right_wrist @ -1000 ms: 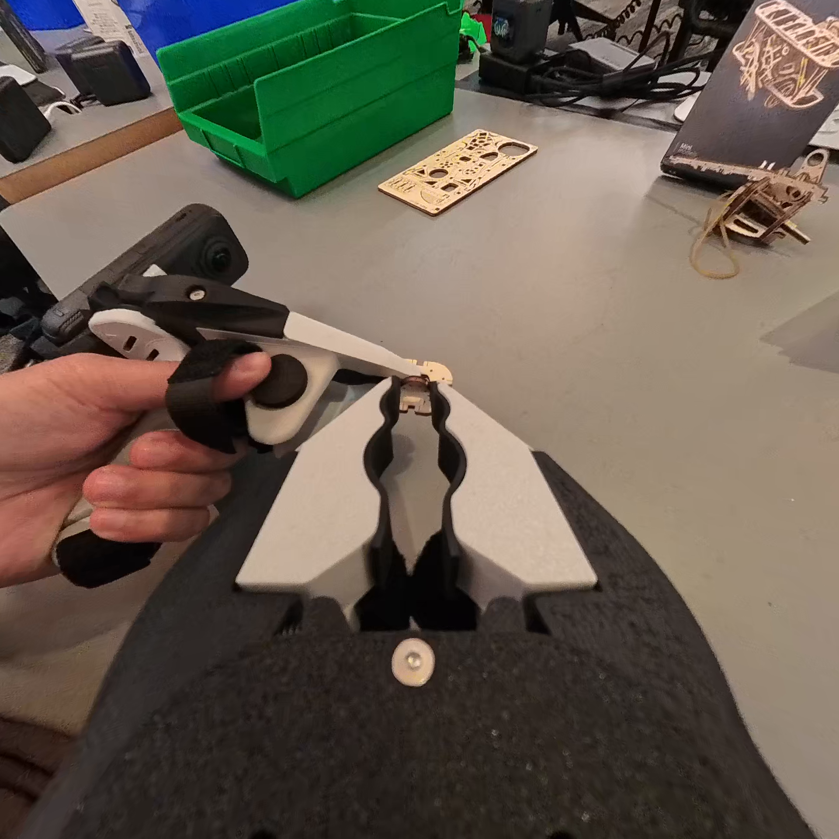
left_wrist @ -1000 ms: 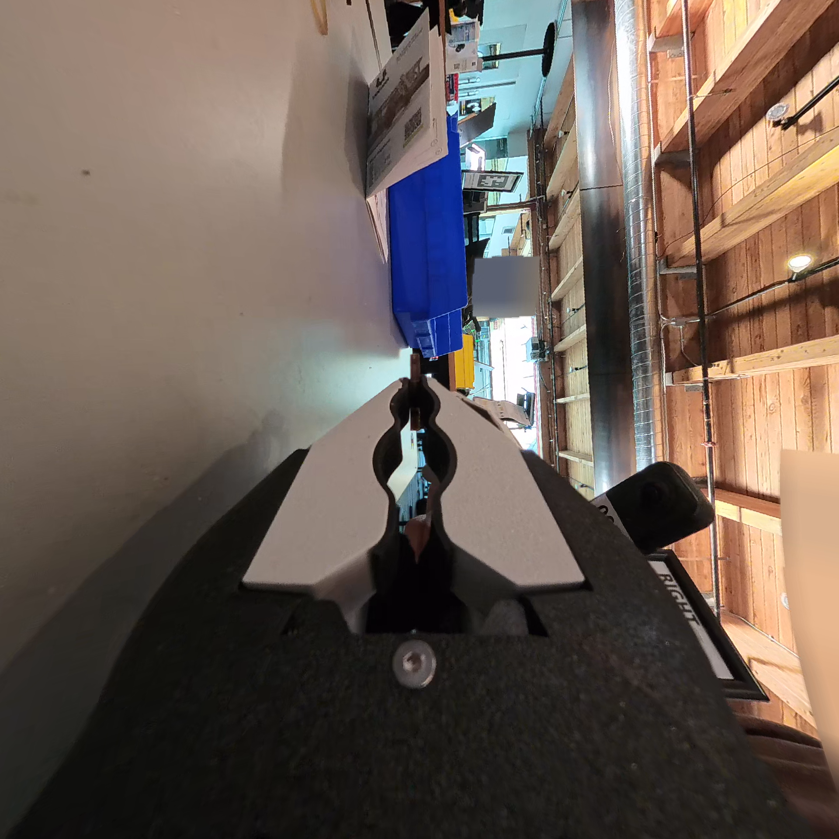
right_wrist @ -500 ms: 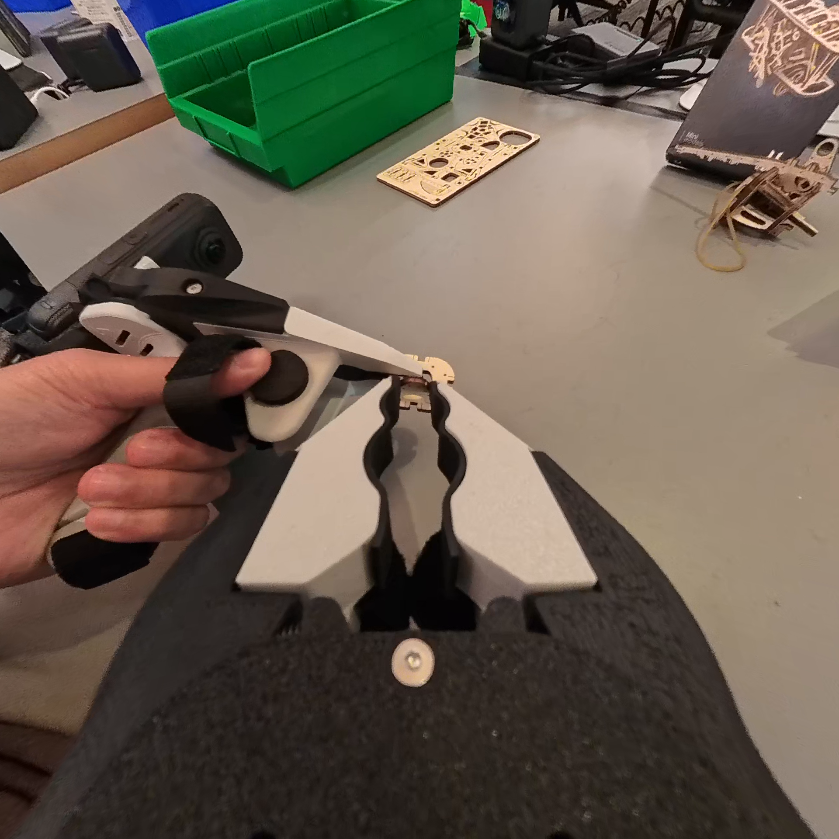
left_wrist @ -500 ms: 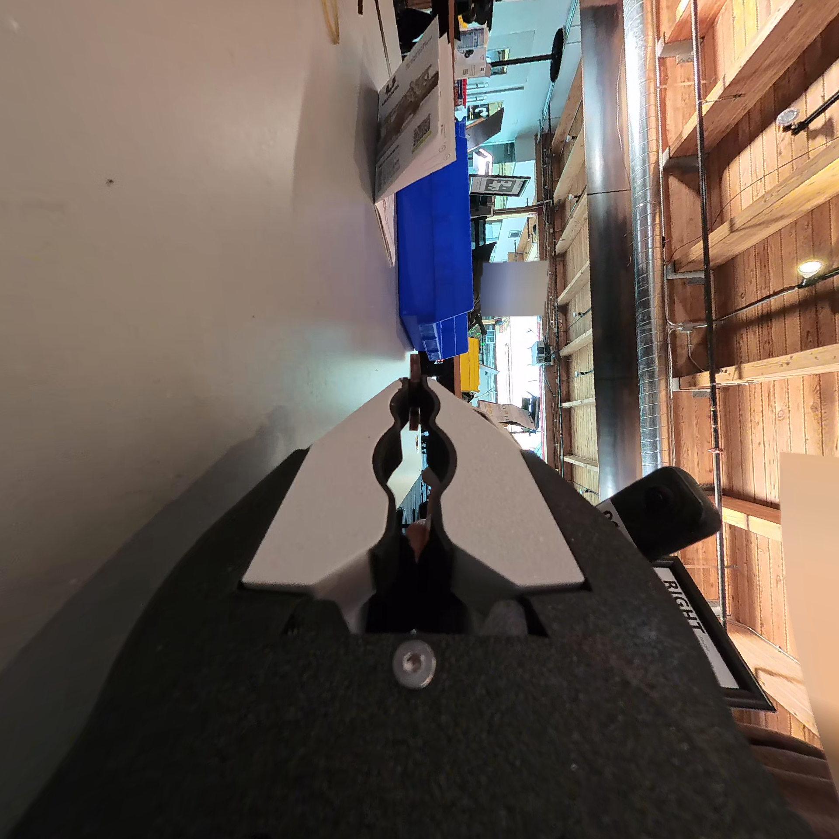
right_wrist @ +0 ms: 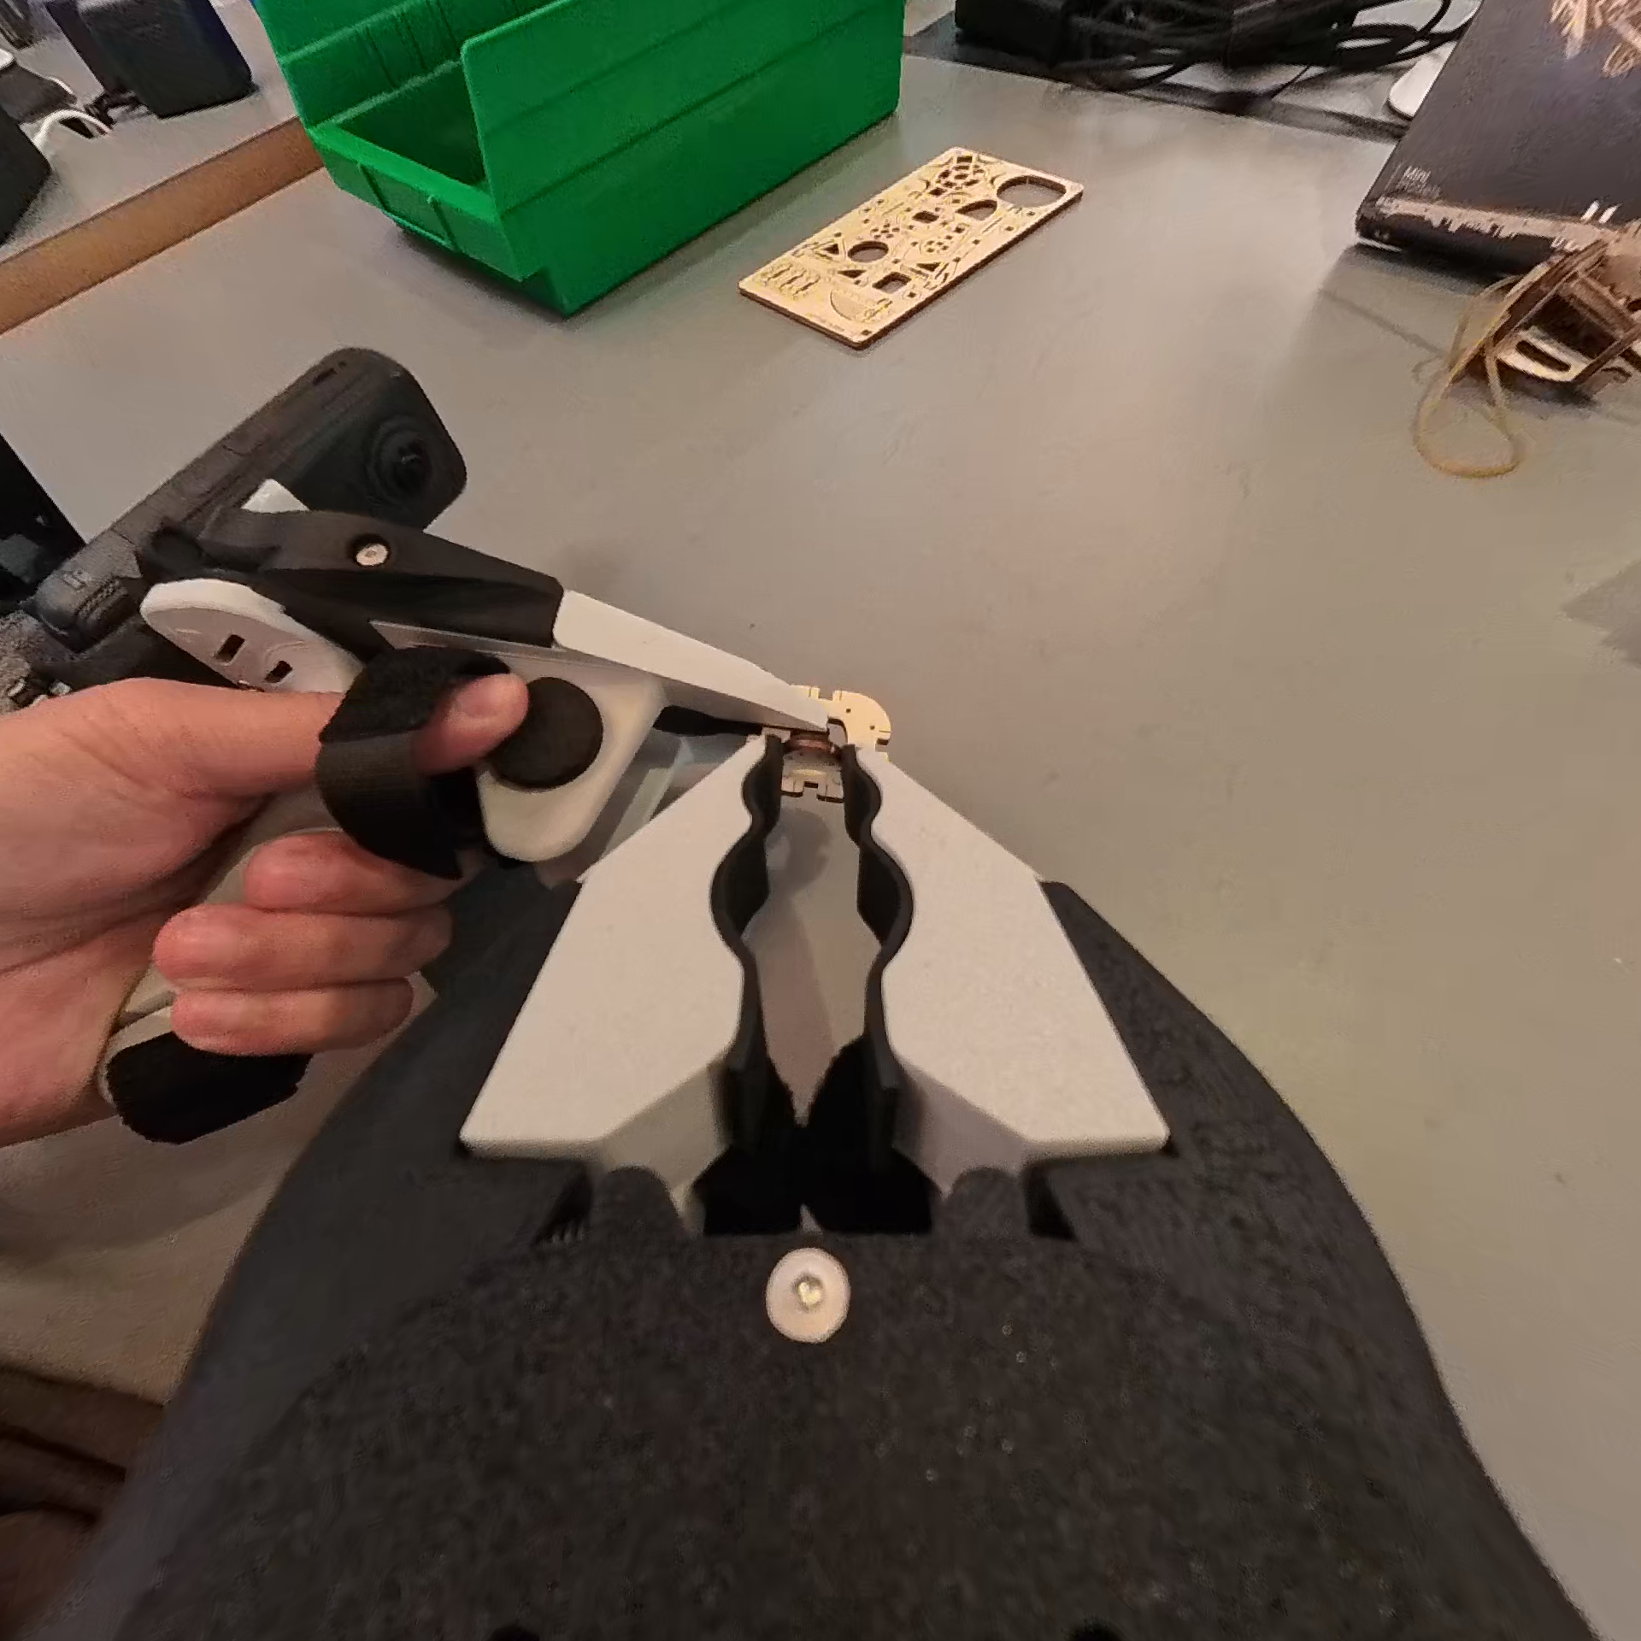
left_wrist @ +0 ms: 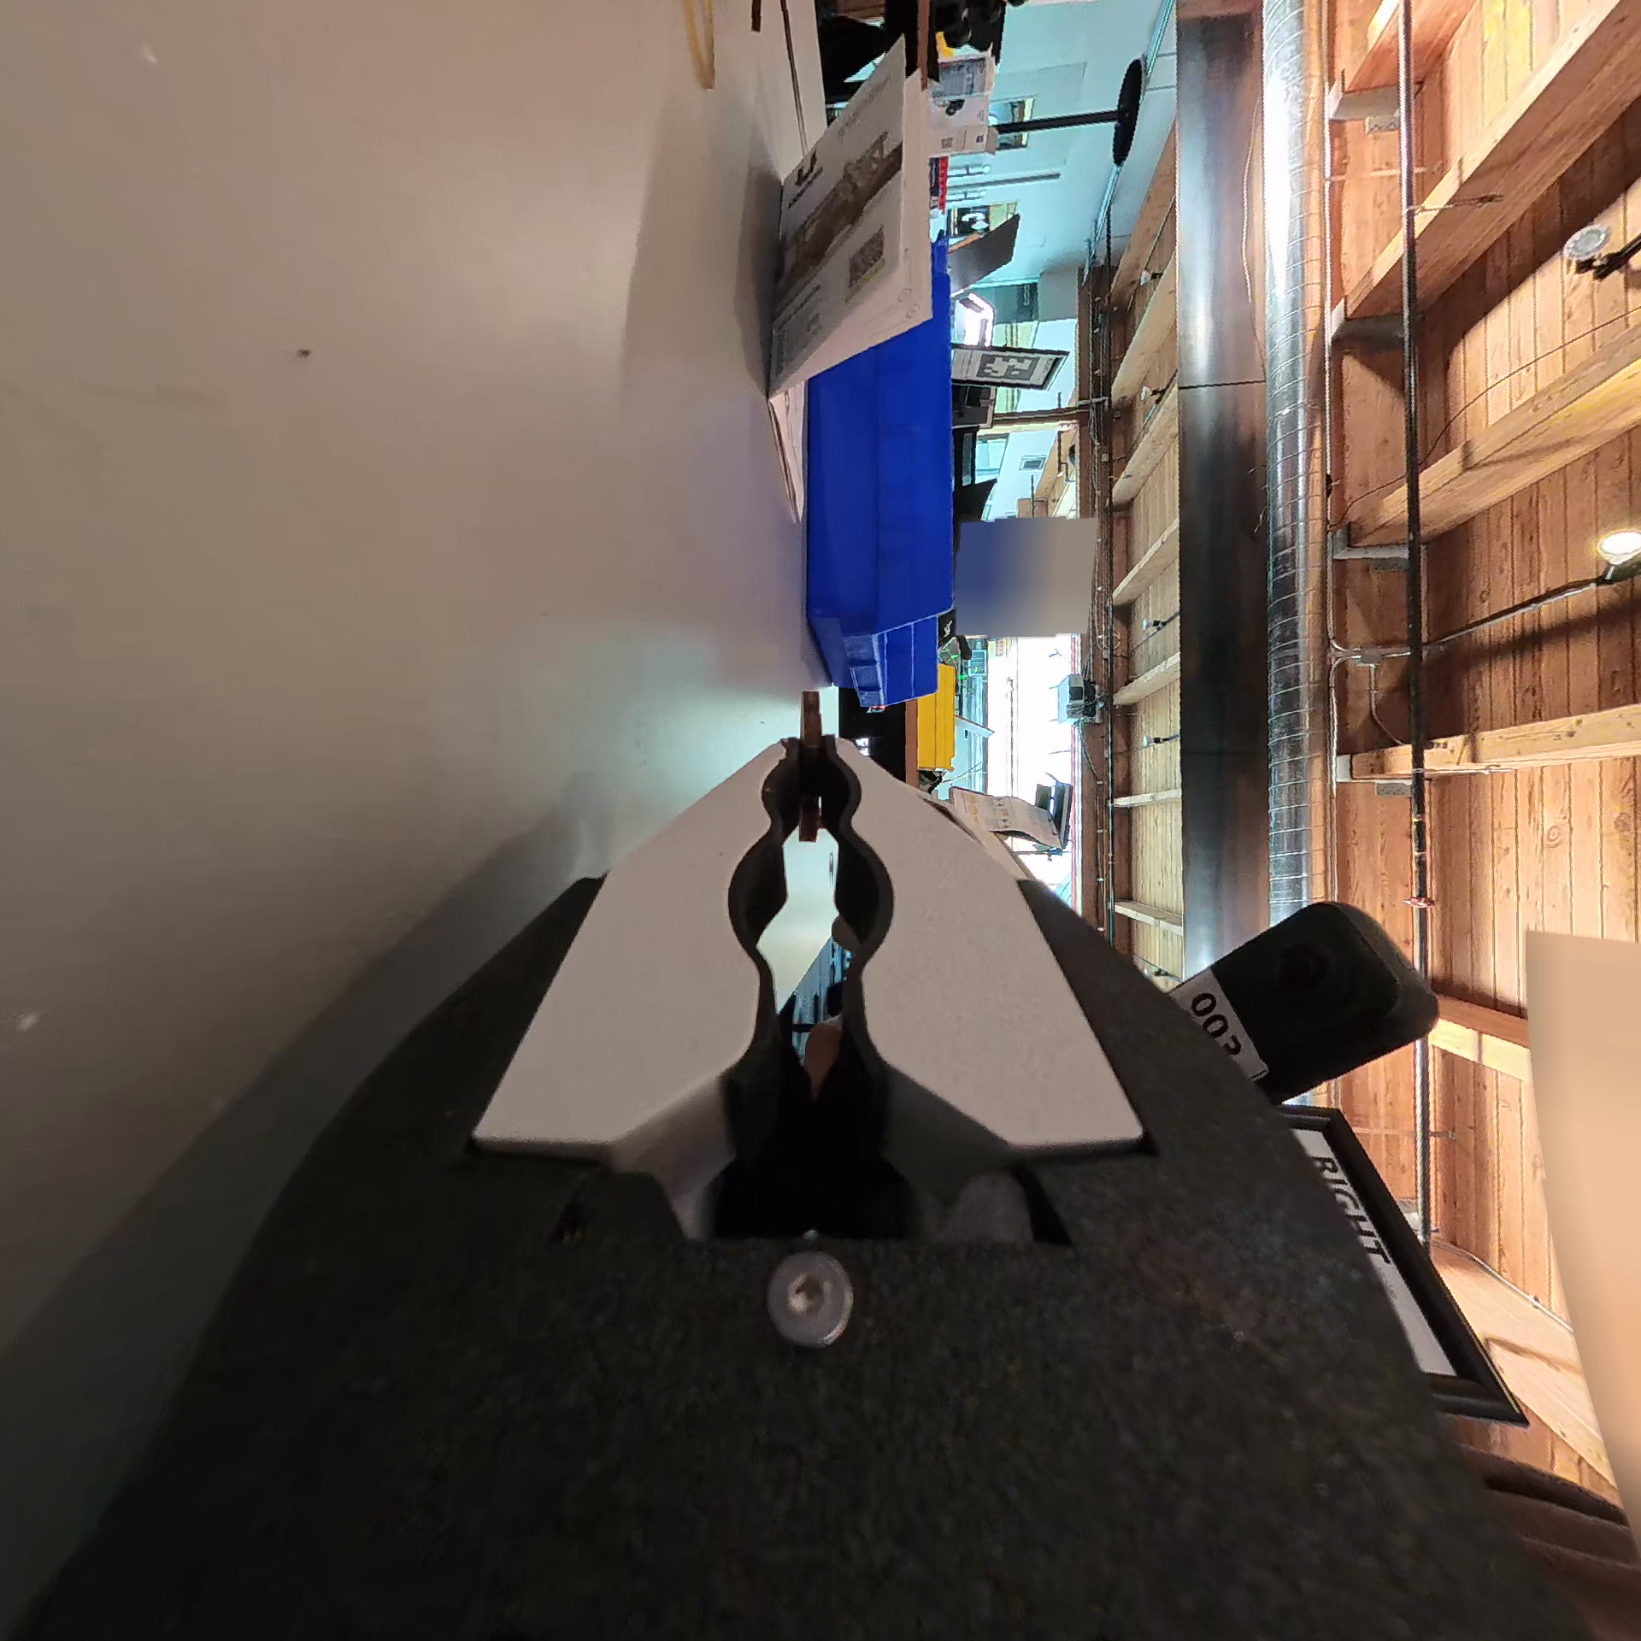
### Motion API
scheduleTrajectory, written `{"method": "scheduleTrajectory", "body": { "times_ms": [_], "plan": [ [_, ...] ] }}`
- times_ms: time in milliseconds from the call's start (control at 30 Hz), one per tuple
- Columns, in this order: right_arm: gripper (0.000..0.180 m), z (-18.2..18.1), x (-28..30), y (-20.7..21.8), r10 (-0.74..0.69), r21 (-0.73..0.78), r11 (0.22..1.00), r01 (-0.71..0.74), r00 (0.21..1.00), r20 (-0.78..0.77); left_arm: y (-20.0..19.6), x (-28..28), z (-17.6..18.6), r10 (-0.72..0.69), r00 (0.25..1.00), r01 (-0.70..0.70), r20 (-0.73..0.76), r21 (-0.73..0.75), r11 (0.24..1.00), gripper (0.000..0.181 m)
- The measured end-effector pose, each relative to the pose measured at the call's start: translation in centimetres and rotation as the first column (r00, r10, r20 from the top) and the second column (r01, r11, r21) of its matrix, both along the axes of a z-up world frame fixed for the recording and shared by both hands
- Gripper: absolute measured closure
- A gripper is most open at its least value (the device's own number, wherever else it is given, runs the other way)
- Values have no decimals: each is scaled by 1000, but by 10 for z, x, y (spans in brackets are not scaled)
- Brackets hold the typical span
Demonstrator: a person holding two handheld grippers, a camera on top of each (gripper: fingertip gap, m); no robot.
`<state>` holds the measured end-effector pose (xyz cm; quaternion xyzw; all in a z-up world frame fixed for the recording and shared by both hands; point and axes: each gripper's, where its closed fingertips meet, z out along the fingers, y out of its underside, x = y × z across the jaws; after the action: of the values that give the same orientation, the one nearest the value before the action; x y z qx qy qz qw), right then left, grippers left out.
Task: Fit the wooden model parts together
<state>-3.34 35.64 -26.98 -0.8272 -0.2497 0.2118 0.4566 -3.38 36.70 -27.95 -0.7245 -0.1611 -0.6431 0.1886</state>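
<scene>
My left gripper (left_wrist: 810, 755) is turned on its side and shut on a thin flat wooden part (left_wrist: 810, 724), seen edge-on. In the right wrist view that gripper (right_wrist: 821, 715) comes in from the left in a hand (right_wrist: 133, 852), holding the rounded notched wooden part (right_wrist: 857, 715). My right gripper (right_wrist: 810, 755) is shut on a second small notched wooden part (right_wrist: 808, 777), directly under the first. The two parts touch at the fingertips, above the grey table (right_wrist: 1154, 666).
A green bin (right_wrist: 604, 115) stands at the back left, a laser-cut wooden sheet (right_wrist: 915, 240) beside it. A dark box (right_wrist: 1510, 160) and a partly built wooden model (right_wrist: 1563, 328) with a rubber band (right_wrist: 1465, 426) are at the right. A blue bin (left_wrist: 875, 497) shows in the left wrist view. The partly built wooden model (right_wrist: 1563, 328) is about 30 centimeters from both grippers' fingertips.
Both grippers have stayed shut and joined at the tips. The right wrist view has shifted slightly, so the bin and wooden sheet sit higher in it; the left wrist view has swung a little too.
</scene>
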Motion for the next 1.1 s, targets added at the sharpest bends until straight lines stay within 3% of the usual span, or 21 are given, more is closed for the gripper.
{"method": "scheduleTrajectory", "body": {
  "times_ms": [300,333,367,433,467,533,633,733,867,967,1100],
  "plan": [
    [167,-7,-3,-2,11,-21,1000,-10,999,32,4,-6,2,32,999,-30,-42,40,999,179],
    [180,-19,-4,-7,40,-77,996,-34,997,67,7,-7,15,41,999,-43,24,82,996,181],
    [180,-35,-9,-12,67,-145,988,-55,995,76,2,3,30,-25,997,18,70,106,994,181],
    [180,0,-20,-14,85,-49,995,-89,993,-86,-7,12,17,-68,971,118,-228,216,969,180],
    [180,16,-17,-12,89,5,996,-89,994,-58,-2,6,15,-30,964,98,-263,249,963,180],
    [180,3,6,2,35,10,999,-36,996,87,9,-9,15,-7,985,42,-173,199,979,180],
    [174,-21,38,5,54,-138,990,-41,994,91,11,-20,3,2,978,34,-207,175,984,180],
    [178,13,103,16,48,-59,997,-43,995,85,5,-16,9,-39,977,81,-209,196,977,180],
    [164,54,221,22,-126,85,990,117,986,109,0,-12,18,-92,978,132,-185,217,967,180],
    [149,27,276,13,-204,13,979,204,970,136,-1,-10,17,-104,982,135,-156,199,971,180],
    [138,-18,269,17,-137,-142,978,150,986,95,-6,3,15,-139,977,169,-160,194,966,180]
  ]
}}
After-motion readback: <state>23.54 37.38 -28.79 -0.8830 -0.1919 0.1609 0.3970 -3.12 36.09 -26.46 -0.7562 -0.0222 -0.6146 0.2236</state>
